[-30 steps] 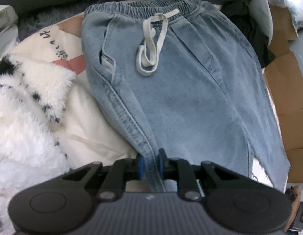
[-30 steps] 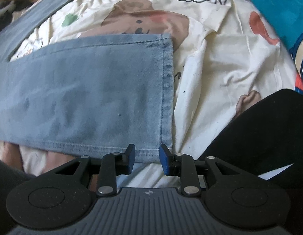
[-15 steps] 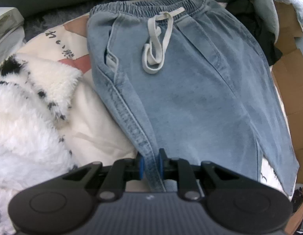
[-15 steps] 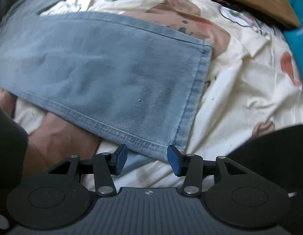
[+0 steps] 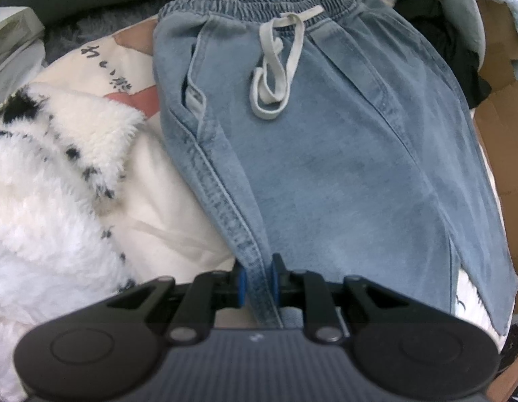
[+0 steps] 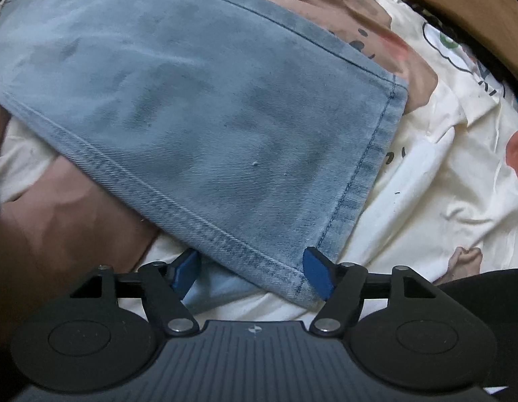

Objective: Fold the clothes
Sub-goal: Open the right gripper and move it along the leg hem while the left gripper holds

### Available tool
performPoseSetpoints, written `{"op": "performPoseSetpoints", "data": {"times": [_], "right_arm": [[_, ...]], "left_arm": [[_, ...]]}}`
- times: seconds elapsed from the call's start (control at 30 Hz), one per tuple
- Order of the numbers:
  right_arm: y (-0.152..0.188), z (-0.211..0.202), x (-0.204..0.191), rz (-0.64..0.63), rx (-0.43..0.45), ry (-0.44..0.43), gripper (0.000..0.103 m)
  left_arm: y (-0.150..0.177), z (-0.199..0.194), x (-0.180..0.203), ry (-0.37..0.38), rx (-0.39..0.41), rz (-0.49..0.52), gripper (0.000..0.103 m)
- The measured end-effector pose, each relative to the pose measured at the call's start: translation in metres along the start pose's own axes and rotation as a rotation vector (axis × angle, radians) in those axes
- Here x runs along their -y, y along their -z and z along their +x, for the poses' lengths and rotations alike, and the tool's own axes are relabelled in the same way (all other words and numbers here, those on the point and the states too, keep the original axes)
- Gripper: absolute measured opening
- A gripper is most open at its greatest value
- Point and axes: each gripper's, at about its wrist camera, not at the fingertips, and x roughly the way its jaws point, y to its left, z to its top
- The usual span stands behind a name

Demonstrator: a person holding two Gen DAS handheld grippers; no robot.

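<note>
So the light blue jeans [image 5: 342, 154] are spread flat on a bed, on top of a cream cartoon-print sheet [image 6: 436, 181], elastic waistband and white drawstring [image 5: 275, 77] at the far end in the left wrist view. Left claw [image 5: 257, 283] is pinched narrow right on the side seam of the jeans, denim squeezed between both blue pads, pointing steeply down. Right claw [image 6: 253, 273] is down by the leg hem [image 6: 366, 174], and its jaws are opening, pretty wide already, with the hem corner sitting between the pads but neither pad pressing on it. Fluffy white fleece with black spots [image 5: 47, 181] is bunched just beside the jeans on the left, touching the sheet. Some brown cardboard [image 5: 503, 127] runs along the right edge in the left view, and a brown folded thing [image 6: 466, 3] sits at the top right corner in the right view, can't tell exactly what it is.
</note>
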Motion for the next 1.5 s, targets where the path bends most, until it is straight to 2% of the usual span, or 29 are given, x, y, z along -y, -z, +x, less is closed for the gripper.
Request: {"op": "performPoseSetpoints", "data": {"times": [0.13, 0.23, 0.3, 0.4, 0.73, 0.93, 1.13, 1.27, 1.43, 1.47, 1.5], "right_arm": [[-0.004, 0.004, -0.005, -0.005, 0.0, 0.02, 0.08], [-0.007, 0.0, 0.001, 0.025, -0.008, -0.01, 0.069], [-0.008, -0.007, 0.007, 0.038, 0.0, -0.008, 0.055], [-0.009, -0.02, 0.014, 0.061, 0.039, -0.009, 0.048], [0.005, -0.013, 0.0, 0.109, 0.066, 0.013, 0.049], [0.01, -0.007, -0.014, 0.015, 0.08, 0.054, 0.05], [0.004, 0.002, -0.018, -0.009, 0.099, 0.072, 0.05], [0.003, -0.003, -0.025, -0.034, 0.161, 0.078, 0.049], [0.001, 0.004, -0.03, -0.047, 0.156, 0.072, 0.049], [0.0, 0.004, -0.029, -0.051, 0.158, 0.07, 0.047], [0.0, 0.004, -0.029, -0.055, 0.158, 0.066, 0.033]], "left_arm": [[-0.001, -0.001, 0.0, -0.003, 0.001, 0.001, 0.016], [-0.004, -0.001, -0.003, -0.002, -0.001, 0.011, 0.016], [-0.006, -0.001, -0.004, -0.001, -0.002, 0.016, 0.016], [-0.005, -0.001, -0.005, 0.001, 0.0, 0.005, 0.016], [-0.004, -0.004, -0.006, 0.005, 0.007, -0.015, 0.016], [-0.004, -0.003, -0.005, -0.006, 0.01, -0.015, 0.016], [-0.002, 0.001, -0.007, -0.016, 0.011, -0.027, 0.016], [0.001, 0.005, -0.01, -0.021, 0.016, -0.061, 0.016], [0.003, 0.011, -0.013, -0.033, 0.018, -0.084, 0.016], [0.003, 0.012, -0.014, -0.034, 0.019, -0.091, 0.017], [0.002, 0.013, -0.015, -0.033, 0.018, -0.098, 0.017]]}}
